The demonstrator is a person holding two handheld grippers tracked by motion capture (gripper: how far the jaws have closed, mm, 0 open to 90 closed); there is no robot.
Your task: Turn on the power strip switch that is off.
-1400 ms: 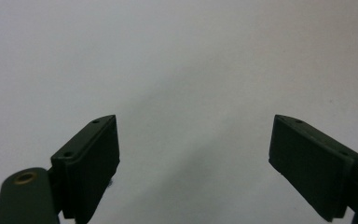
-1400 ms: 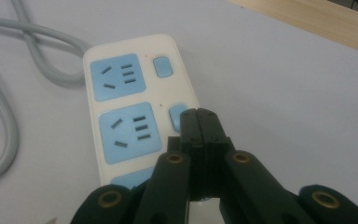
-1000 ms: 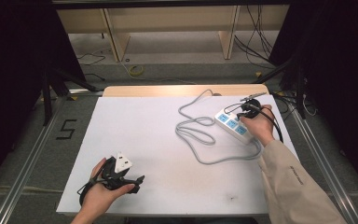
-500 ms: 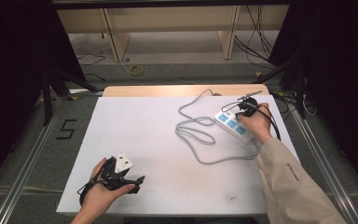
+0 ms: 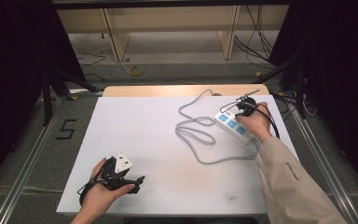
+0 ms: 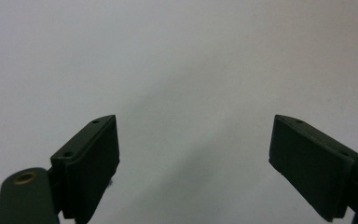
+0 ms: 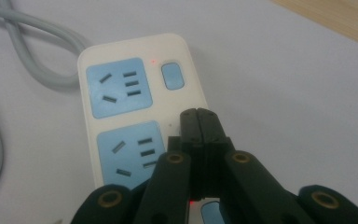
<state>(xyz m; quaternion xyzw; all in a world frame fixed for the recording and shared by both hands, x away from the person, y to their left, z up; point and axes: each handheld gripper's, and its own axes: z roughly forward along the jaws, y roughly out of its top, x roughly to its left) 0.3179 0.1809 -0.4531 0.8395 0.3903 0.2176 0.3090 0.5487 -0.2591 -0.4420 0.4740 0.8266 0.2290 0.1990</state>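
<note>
Table (image 5: 158, 140): rectangular, covered by a white sheet; a strip of bare light wood (image 5: 168, 90) shows along its far edge. A small dark speck marks the sheet near the front right.

Power strip (image 5: 233, 126): white, with blue socket panels, lying at the right far part of the table, set at a slant. In the right gripper view a small red light glows beside its blue switch (image 7: 172, 75).

Cord (image 5: 198, 130): grey, running from the power strip in loose loops across the middle of the sheet, one strand reaching toward the wooden edge.

Right gripper (image 7: 199, 122): jaws pressed together with nothing between them, tips just above the power strip's top face beside the sockets. The hand rests over the strip's far end.

Left gripper (image 5: 121, 179): at the near left corner of the table, well apart from the power strip; jaws spread wide and empty over bare white sheet.

Room: grey floor with a dark "5" mark (image 5: 66, 129) left of the table, metal rails along both sides, a wooden frame (image 5: 168, 28) beyond, loose cables (image 5: 256, 46) on the floor, black curtains left and right.
</note>
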